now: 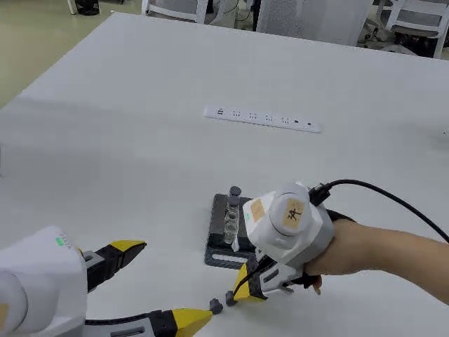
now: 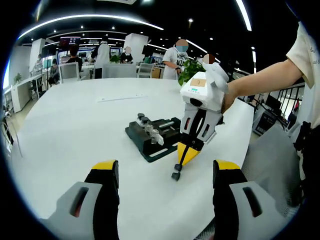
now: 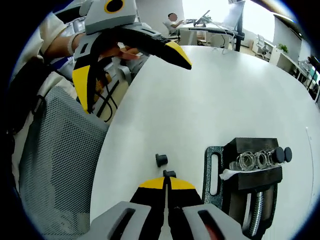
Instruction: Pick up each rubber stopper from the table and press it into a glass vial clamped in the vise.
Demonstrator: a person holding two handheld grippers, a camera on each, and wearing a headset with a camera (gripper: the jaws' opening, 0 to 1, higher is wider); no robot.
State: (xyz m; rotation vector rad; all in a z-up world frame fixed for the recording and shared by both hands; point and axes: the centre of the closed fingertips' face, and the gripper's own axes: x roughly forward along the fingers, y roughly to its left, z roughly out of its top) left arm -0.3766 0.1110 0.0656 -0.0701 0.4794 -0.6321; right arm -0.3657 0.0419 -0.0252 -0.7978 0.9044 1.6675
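Right hand-held gripper (image 3: 169, 179) was pinched shut on one rubber stopper (image 3: 169, 173), down on the surface (image 1: 140, 140) just beside the vise (image 3: 250, 175). Left hand-held gripper (image 1: 174, 281) hung nearby, jaws wide apart, with a second stopper (image 3: 161, 159) lying loose.

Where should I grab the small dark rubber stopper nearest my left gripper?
Pinch the small dark rubber stopper across its round sides, left gripper coming down from above, probably: it is short and stands on the white table, sides exposed.

Large white table (image 1: 140, 105), power strip (image 1: 263, 119), office chairs (image 1: 414, 21), ceiling strip lights (image 2: 90, 19)
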